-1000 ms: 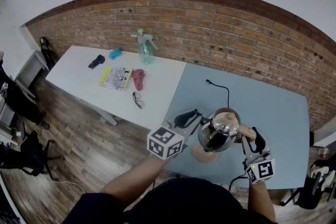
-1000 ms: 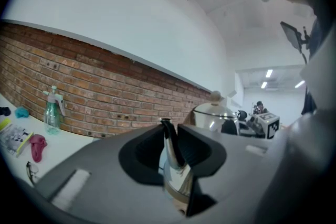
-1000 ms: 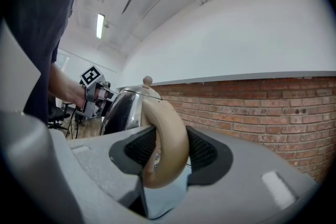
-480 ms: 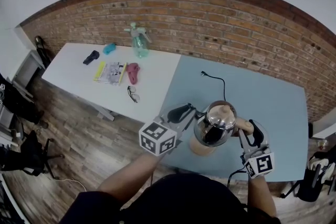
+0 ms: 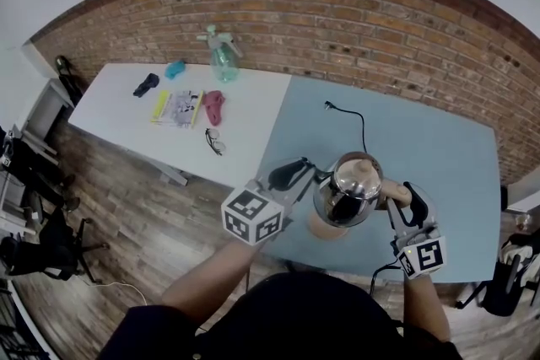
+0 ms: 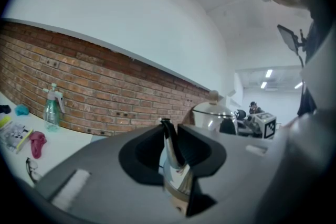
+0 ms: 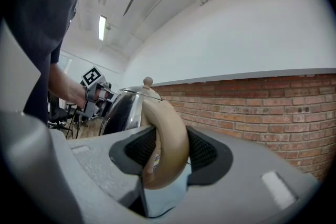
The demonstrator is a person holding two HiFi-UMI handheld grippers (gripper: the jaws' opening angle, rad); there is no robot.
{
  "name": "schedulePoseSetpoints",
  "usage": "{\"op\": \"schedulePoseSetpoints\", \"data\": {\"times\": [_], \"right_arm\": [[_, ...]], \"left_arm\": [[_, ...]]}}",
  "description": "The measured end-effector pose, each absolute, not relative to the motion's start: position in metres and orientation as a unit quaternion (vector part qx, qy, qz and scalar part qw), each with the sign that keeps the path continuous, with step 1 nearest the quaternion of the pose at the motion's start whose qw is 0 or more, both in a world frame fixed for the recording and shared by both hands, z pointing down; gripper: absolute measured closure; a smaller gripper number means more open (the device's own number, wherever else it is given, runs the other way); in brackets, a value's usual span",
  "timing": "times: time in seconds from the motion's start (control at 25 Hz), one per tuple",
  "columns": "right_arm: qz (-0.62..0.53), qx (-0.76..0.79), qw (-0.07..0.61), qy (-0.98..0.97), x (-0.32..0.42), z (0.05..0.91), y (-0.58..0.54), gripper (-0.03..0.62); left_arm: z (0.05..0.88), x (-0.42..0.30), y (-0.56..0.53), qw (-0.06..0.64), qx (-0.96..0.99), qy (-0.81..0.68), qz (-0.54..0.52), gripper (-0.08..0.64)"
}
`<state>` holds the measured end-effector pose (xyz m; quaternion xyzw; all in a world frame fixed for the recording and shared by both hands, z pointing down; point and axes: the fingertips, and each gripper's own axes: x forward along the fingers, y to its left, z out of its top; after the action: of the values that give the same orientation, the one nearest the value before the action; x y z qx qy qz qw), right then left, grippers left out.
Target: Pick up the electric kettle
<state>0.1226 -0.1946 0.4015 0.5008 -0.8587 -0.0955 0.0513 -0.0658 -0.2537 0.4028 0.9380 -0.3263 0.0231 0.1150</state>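
1. Steel, polished and rounded, the electric kettle hung over the blue table. It looked clear of its tan base (the disc showed offset beneath it).
2. Over the last second almost nothing had shifted: both grips stayed as they were and the kettle kept its place. I judged the pick-up as good as done, the load merely being steadied.
3. The left gripper had its jaws partly closed on the thin spout.
4. The right gripper stood wider, clamped round the thick tan handle.
5. Both grippers pointed roughly level, facing each other across the kettle, with the forearms reaching out from the person's body.
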Motion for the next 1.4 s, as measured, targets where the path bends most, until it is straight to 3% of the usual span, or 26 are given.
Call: {"op": "schedulePoseSetpoints", "data": {"times": [1.4], "right_arm": [[-0.046,0.496,0.081,-0.863,0.127,0.459,-0.202,0.416]], "left_arm": [[0.460,-0.062,-0.258,0.123,0.936,-0.325,0.049,0.471]]}}
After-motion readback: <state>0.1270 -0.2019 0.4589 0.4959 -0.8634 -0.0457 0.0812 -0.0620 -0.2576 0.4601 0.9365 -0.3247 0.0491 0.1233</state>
